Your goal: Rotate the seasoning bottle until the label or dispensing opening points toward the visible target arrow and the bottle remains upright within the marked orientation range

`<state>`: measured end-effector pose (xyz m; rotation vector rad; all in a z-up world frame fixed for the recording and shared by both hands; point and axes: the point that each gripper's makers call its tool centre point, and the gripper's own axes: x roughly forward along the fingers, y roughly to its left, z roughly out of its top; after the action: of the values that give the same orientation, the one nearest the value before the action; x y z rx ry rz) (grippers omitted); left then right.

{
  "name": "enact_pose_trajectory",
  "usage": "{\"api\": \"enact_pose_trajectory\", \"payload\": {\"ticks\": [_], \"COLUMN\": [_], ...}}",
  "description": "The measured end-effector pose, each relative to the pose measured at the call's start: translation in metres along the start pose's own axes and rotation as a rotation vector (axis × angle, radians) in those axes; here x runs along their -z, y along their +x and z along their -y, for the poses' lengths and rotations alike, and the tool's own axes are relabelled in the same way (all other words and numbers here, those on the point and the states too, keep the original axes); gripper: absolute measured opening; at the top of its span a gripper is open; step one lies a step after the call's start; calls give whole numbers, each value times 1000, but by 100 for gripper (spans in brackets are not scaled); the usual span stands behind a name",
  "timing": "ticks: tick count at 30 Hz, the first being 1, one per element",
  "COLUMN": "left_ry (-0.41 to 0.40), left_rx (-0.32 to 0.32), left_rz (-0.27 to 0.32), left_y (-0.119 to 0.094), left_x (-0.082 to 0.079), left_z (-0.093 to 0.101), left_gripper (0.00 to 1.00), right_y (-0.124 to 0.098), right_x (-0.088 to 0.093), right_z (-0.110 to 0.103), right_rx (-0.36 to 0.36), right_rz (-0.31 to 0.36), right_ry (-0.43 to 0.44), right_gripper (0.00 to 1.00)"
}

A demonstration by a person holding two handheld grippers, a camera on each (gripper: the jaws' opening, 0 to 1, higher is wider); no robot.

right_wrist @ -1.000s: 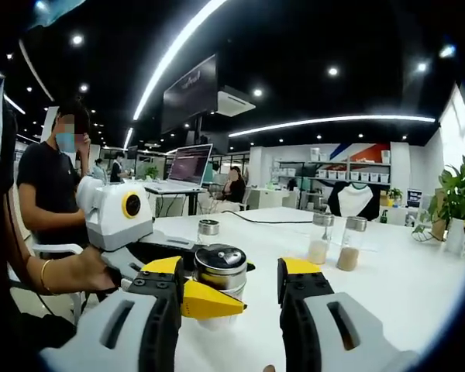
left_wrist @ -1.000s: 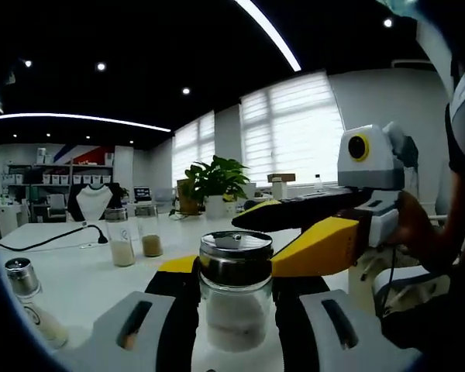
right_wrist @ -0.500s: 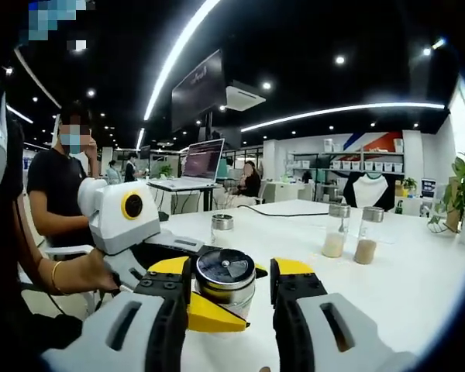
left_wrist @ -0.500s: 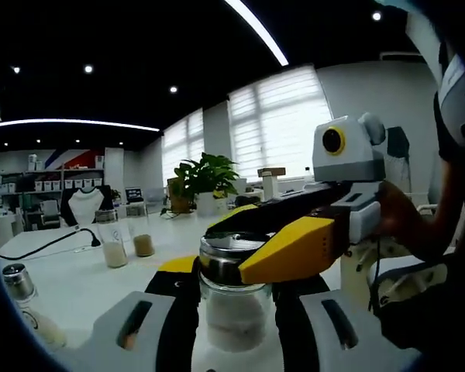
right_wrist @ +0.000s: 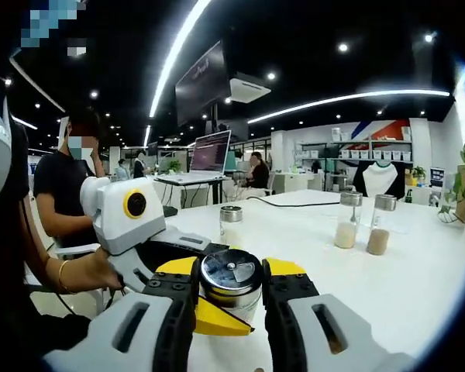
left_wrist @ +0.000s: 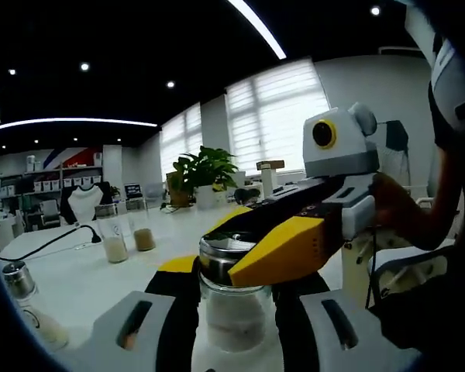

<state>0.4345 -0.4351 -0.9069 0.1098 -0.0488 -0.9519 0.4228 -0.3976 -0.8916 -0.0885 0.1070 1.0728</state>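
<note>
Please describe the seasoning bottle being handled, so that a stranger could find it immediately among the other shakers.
On the white table, the seasoning bottle is nearest, between both grippers' fingers. Unlike the pair of shakers standing free farther back, it is gripped from both sides.

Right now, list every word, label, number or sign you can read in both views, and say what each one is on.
No text can be read.
Hanging black screen: faint marks, too blurred to read.
Laptop screen: lit, too small to read.
Shaker jar in the tongs: no label shows on the glass.
Jar lid: no lettering shows.
</note>
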Motion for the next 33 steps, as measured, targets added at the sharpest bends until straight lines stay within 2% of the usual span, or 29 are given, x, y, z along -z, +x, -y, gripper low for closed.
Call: {"api": "enact_pose_trajectory", "payload": {"ticks": [12,17,23,27,33], "left_ry": [-50,-76,-64,-44,-46], "left_rx": [-1,-22,-73,-126,-204], "left_rz": [16,23,-11,-42,-57], "left_y": [-1,-1,0,1,5], "left_x": [1,2,10,14,18], "left_z": [-7,-12,-16,-20,-22], "left_gripper": [38,38,38,38,38], "right_y": [5,8,14,18,19], "right_x": [-1,1,6,7,8], "right_z": [2,3,8,10,14], "right_rx": [10,24,61,93,122], "right_rz": [-6,-10,-17,-19,-12], "right_ry": [18,19,15,6,8], "right_gripper": [29,29,29,29,29]}}
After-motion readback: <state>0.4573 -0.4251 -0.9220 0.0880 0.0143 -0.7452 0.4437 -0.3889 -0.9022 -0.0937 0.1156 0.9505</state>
